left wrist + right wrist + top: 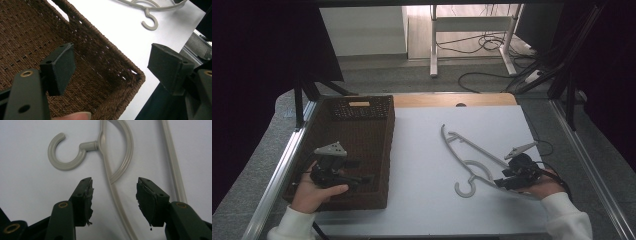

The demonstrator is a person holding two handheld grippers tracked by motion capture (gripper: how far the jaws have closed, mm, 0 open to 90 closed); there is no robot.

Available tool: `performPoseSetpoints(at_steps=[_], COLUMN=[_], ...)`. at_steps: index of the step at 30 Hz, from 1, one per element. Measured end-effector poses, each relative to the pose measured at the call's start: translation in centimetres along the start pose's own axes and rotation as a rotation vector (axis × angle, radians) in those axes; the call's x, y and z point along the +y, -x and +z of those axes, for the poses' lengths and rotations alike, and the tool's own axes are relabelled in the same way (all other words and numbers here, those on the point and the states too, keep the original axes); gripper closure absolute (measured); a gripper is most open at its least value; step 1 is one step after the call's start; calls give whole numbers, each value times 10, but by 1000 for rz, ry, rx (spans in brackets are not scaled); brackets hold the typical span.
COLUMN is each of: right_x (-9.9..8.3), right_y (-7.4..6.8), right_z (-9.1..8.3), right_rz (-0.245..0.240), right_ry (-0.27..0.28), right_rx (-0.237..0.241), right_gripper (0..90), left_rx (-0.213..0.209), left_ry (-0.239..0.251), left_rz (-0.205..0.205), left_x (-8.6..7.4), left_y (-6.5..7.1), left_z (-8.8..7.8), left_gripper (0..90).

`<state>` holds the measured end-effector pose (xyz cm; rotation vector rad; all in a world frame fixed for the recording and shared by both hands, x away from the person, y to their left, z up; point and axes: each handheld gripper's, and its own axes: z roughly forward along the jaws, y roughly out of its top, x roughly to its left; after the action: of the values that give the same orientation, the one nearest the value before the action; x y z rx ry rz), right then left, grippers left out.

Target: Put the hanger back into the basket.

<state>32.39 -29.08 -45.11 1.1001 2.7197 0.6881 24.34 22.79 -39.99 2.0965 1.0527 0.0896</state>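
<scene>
Two grippers work a white table (422,200): the left gripper (343,176) hangs over a brown woven basket (377,150), jaws wide apart and empty, while the right gripper (113,200) straddles one arm of a pale grey plastic hanger (472,160), jaws apart. The thin, smooth arm could slip or pivot out if pinched off-centre, judging by its slight curve. The hanger lies flat on the table, right of the basket, hook toward the person, one end under the right gripper.
</scene>
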Motion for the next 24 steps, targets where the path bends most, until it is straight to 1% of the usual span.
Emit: performPoseSetpoints(at_steps=[4,8,10,15,18,24], right_x=[6,15,19,32,41,55], right_y=[2,4,5,12,16,20], right_z=[3,13,19,29,35,52], right_rz=[20,43,48,65,64,62], right_ry=[5,-22,-43,-71,-87,-128], right_rx=[-15,-25,-27,-41,-52,-54], right_gripper=[485,498,503,534,554,593], left_rx=[2,6,5,4,2,2], left_ry=[4,15,18,14,11,8], left_rz=[-4,-6,-6,-4,-4,-1], left_x=[0,-1,0,0,0,0], left_y=[-1,-1,-1,-1,-2,-2], left_z=[-2,-5,-6,-4,-3,-3], left_gripper=[217,217,217,217,217,217])
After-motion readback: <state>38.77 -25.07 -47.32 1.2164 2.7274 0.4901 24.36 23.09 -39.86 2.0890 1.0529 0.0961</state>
